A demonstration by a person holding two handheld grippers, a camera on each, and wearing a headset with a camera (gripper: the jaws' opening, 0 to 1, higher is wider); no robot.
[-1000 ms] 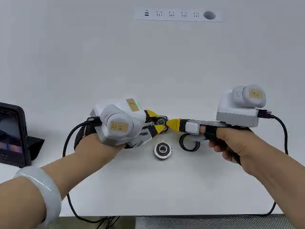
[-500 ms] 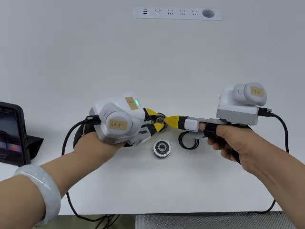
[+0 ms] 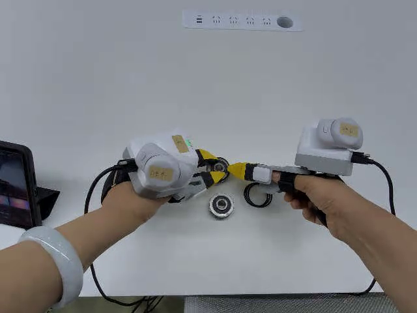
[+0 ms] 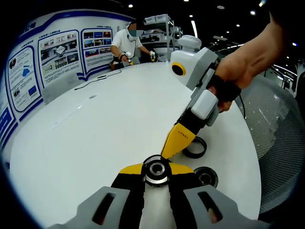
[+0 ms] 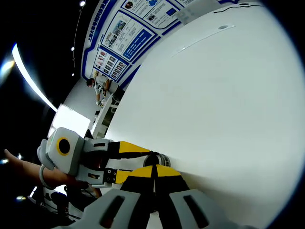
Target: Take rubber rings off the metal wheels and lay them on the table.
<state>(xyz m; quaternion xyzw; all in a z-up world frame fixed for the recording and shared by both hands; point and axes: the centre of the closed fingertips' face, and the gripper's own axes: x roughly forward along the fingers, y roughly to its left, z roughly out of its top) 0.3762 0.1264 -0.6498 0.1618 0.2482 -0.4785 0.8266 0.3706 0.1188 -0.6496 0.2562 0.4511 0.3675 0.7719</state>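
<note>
My left gripper (image 3: 215, 169) (image 4: 157, 168) is shut on a metal wheel (image 3: 221, 166) (image 4: 157, 171) with a black rubber ring round it, held just above the white table. My right gripper (image 3: 230, 170) (image 5: 155, 168) comes in from the right with its yellow jaws shut and its tips against the wheel's rim (image 5: 157, 157). Whether the tips pinch the ring cannot be told. A second wheel (image 3: 221, 205) (image 4: 208, 175) lies on the table below them. Loose black rubber rings (image 3: 258, 194) (image 4: 195, 148) lie beside it, under the right gripper.
A tablet (image 3: 16, 184) on a stand sits at the table's left edge. A power strip (image 3: 242, 19) lies at the far side. Cables (image 3: 98, 195) trail from both grippers toward the near edge.
Both grippers stay together at the held wheel with only slight shifts; the wheel and rings on the table have not moved.
</note>
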